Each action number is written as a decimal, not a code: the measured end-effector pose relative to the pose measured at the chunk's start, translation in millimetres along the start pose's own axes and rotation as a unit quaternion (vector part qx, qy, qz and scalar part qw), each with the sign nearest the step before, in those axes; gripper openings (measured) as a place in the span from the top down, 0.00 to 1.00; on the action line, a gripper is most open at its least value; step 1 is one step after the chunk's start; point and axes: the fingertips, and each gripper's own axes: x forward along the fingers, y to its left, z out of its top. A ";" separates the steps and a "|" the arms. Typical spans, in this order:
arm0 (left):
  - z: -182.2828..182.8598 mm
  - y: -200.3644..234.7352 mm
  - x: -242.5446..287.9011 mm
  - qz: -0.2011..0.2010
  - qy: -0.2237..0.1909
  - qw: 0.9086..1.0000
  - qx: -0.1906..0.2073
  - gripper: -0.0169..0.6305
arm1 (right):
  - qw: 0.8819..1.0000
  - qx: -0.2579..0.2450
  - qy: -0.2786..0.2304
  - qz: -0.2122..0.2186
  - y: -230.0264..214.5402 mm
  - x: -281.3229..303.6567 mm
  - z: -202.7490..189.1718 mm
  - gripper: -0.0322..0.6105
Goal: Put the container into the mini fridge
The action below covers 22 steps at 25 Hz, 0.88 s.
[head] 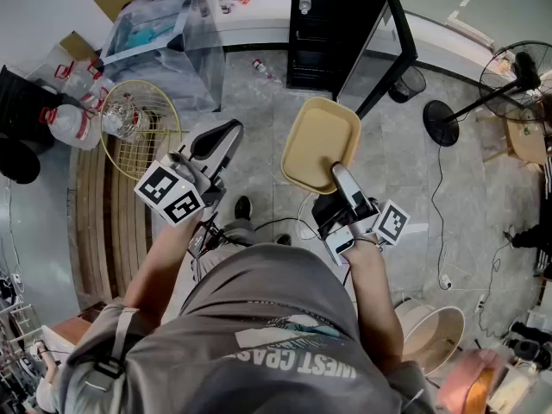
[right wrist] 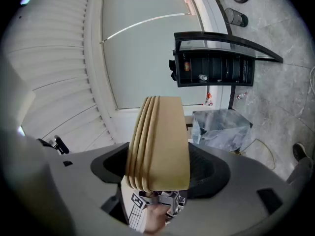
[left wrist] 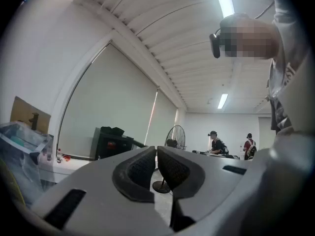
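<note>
The tan container (head: 315, 136) is clamped by its near edge in the right gripper (head: 338, 172), the left gripper (head: 216, 141) being closed on nothing, and it seemingly must next be carried forward into the open mini fridge (head: 332, 33) at far centre

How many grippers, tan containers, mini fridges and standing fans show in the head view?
Grippers: 2 (left gripper, right gripper)
Tan container: 1
Mini fridge: 1
Standing fan: 1
Total: 5

Grey tiled floor (head: 405, 171); fan base (head: 441, 123), bin (head: 409, 83)
</note>
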 end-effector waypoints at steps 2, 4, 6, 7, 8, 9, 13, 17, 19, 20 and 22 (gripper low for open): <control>-1.3 1.2 1.2 0.001 0.000 1.000 -0.001 0.93 | 1.000 0.001 0.000 -0.001 -0.9 0.2 1.7 0.40; -1.8 2.7 2.5 0.001 0.001 1.000 -0.002 0.93 | 1.000 0.001 -0.001 -0.002 -1.3 1.3 3.3 0.40; -1.4 5.1 3.9 0.001 0.002 1.000 -0.002 0.93 | 1.000 0.001 -0.002 -0.002 -1.4 4.2 4.5 0.40; -1.0 7.1 4.5 0.000 0.002 1.000 -0.003 0.93 | 1.000 0.001 -0.002 -0.002 -1.8 6.3 4.9 0.40; -0.7 9.5 5.1 0.000 0.003 1.000 -0.003 0.93 | 1.000 0.001 -0.002 -0.003 -2.5 8.7 5.4 0.40; -0.2 12.3 5.6 -0.001 0.004 1.000 -0.004 0.93 | 1.000 0.001 -0.003 -0.004 -3.4 11.2 6.0 0.40; 2.1 25.0 7.0 -0.004 0.006 1.000 -0.006 0.93 | 1.000 -0.001 -0.008 -0.008 -5.9 22.6 7.0 0.40; 6.5 41.1 8.4 -0.010 0.007 1.000 -0.008 0.93 | 1.000 0.002 -0.019 -0.016 -10.5 35.3 8.9 0.40; 9.4 50.2 8.9 -0.014 0.009 1.000 -0.009 0.93 | 0.999 0.008 -0.029 -0.021 -13.3 42.2 10.1 0.40; 10.9 55.2 9.2 -0.016 0.009 1.000 -0.009 0.93 | 0.999 0.009 -0.033 -0.024 -14.6 45.8 10.7 0.40; 14.1 66.7 10.6 -0.020 0.010 1.000 -0.010 0.93 | 0.999 0.006 -0.040 -0.029 -17.3 54.0 12.5 0.40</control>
